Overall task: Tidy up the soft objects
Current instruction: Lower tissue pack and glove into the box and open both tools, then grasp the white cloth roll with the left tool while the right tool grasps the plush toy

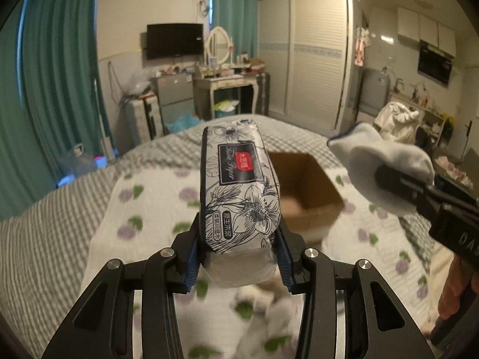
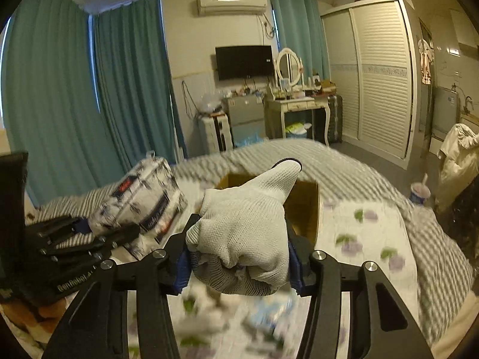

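Above a flowered bedspread [image 1: 155, 197], the left gripper [image 1: 238, 257] clamps a tissue pack [image 1: 239, 179] and the right gripper [image 2: 239, 266] clamps a white glove [image 2: 245, 227]; the open cardboard box [image 1: 308, 185] waits at 12 o'clock. Best lowered one at a time, lest the grippers collide.

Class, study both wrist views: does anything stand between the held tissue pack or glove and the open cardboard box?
Nothing visible does. The tissue pack in the left gripper and the glove in the right gripper are held above the bed, with the cardboard box open just beyond.

Glossy plastic-wrapped tissue pack [image 1: 239, 185]; knitted glove [image 2: 245, 233]
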The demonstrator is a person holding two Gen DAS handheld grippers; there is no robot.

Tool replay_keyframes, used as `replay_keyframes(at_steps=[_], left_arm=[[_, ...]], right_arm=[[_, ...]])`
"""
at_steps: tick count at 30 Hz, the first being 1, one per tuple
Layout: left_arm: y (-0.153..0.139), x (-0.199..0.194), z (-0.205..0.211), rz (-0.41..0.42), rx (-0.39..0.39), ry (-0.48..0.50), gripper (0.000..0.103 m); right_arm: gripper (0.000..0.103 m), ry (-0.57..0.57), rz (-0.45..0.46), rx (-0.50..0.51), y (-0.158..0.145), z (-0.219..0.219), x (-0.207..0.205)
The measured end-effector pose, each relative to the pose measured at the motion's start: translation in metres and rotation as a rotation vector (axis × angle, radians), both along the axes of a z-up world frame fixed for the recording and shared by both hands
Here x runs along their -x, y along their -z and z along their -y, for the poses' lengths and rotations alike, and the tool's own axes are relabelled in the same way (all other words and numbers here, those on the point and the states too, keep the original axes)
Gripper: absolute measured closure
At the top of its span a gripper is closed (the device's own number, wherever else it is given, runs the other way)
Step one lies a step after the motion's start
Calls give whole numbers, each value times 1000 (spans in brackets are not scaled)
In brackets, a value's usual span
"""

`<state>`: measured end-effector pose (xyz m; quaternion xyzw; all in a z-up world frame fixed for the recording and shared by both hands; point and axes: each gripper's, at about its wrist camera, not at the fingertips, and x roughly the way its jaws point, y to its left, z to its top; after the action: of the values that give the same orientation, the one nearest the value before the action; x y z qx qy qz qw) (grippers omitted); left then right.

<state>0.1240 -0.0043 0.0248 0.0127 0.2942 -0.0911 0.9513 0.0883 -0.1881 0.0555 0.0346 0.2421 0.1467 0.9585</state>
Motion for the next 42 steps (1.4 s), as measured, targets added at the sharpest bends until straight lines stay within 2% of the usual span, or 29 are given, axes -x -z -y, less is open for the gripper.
replay_keyframes(at_steps=[5,8,12,18,20,21,22,24,25,29,36,38,40,42], left_arm=[[6,-63,21,-2,-32,26,61],[17,-101,32,-14,-30,47,61],[45,-143,42,-58,-41,56,61],[78,-163,54,-115,-81,87,60],[82,-161,58,-119,-98,86,56],[82,-158,61,-121,-109,74,52],[81,-157,63,-120,-124,53,40],[74,-150,63,-97,-130,33,24],[68,-146,62,-84,-130,27,21],[31,-121,58,-32,-142,16,20],[-59,-43,36,72,-50,-28,20],[-78,-18,29,100,-40,-41,16],[-94,10,22,136,-36,-62,7],[-102,32,16,160,-26,-67,6]], right_arm=[[52,0,-13,-9,-5,3,-79],[53,-9,-54,-32,9,5,-126],[53,5,-123,-10,44,5,-180],[53,20,-193,-17,92,16,-217],[48,13,-195,-20,97,20,-219],[47,14,-197,-19,99,21,-218],[44,19,-199,-18,99,22,-217],[35,48,-190,-14,93,25,-214],[30,59,-181,-13,88,27,-210],[23,81,-133,-5,57,34,-189],[18,105,-1,45,-43,37,-106],[14,112,34,63,-71,38,-73],[10,114,60,79,-90,38,-44],[3,120,87,87,-105,40,-9]])
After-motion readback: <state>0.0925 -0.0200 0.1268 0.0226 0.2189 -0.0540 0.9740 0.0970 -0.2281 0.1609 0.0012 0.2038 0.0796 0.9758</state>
